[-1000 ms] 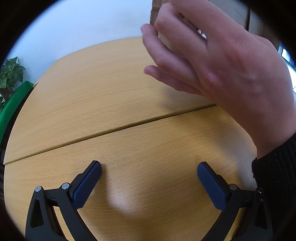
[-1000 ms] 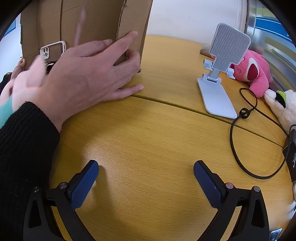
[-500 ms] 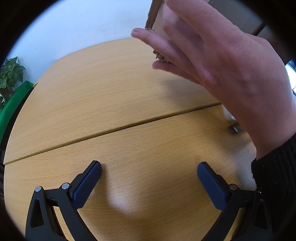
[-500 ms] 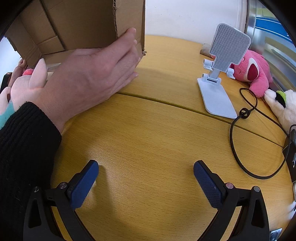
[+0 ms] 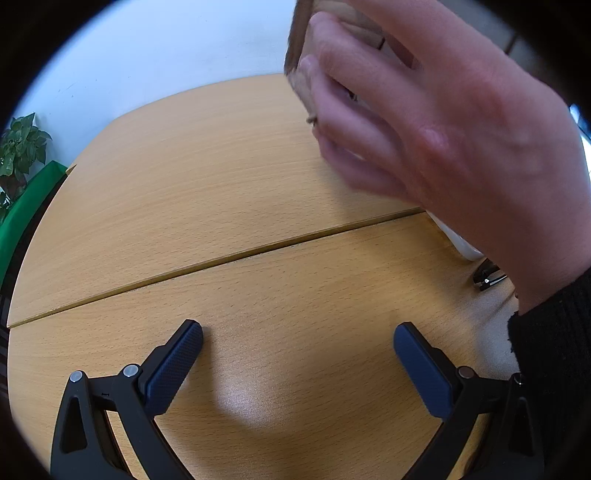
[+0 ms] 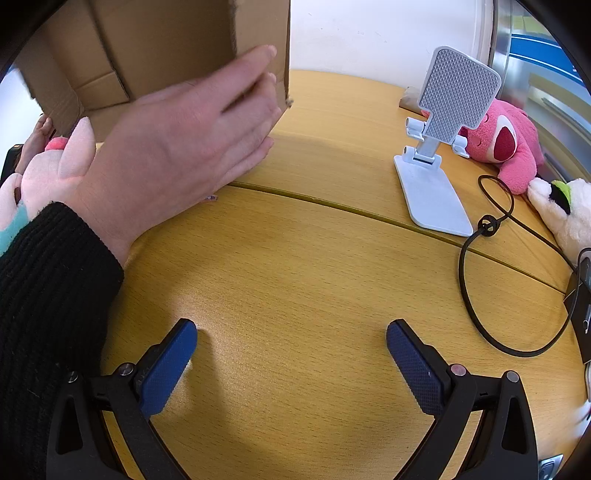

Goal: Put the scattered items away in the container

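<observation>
1. Cardboard box (image 6: 159,48), the container, is the largest thing: it is tipped up off the wooden table (image 6: 314,277) towards the far left corner, held by a bare hand (image 6: 184,140) in a black sleeve (image 6: 48,295), its open inside facing the right wrist camera. In the left wrist view the box (image 5: 351,22) and hand (image 5: 461,129) lie ahead and to the right.
2. Scattered items lie along the table's right edge: a white phone stand (image 6: 436,177) upright near the far right, a pink plush (image 6: 506,144) just behind it, a white plush (image 6: 569,218) at the edge, and a looped black cable (image 6: 476,266) nearer the front.
3. Another pale pink plush (image 6: 55,170) sits at the left, beside the box.
4. Right gripper (image 6: 291,354) rests low over bare table, jaws wide apart, holding nothing; the phone stand lies ahead and to its right, long base running roughly along the approach, so this is probably the nearer gripper.
5. Left gripper (image 5: 299,354) is likewise spread and empty, with only bare table ahead.
</observation>
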Demonstrator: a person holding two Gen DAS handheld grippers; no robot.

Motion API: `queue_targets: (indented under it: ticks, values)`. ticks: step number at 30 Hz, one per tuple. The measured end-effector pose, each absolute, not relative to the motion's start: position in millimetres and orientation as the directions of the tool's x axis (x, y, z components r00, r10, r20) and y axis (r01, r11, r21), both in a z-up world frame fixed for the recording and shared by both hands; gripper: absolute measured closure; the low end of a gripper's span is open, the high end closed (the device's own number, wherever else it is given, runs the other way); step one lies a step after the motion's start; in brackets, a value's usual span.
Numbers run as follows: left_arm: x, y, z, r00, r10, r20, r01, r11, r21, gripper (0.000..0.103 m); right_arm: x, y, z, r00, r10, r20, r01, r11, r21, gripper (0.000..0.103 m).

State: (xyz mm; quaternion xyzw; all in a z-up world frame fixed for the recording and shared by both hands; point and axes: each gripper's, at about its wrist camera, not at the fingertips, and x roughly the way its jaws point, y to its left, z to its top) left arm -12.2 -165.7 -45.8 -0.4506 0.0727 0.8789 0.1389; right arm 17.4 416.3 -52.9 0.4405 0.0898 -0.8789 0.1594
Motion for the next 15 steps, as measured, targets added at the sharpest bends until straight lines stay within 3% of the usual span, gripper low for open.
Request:
queue_targets:
  ticks: [15]
  values:
    - [-11.1, -164.4, -43.6, -0.556, 0.178, -0.812, -0.310, -0.951, 0.003, 0.000, 17.8, 416.1, -52.9, -0.561, -0.201, -0.803, 0.359, -0.933, -0.018, 0.000]
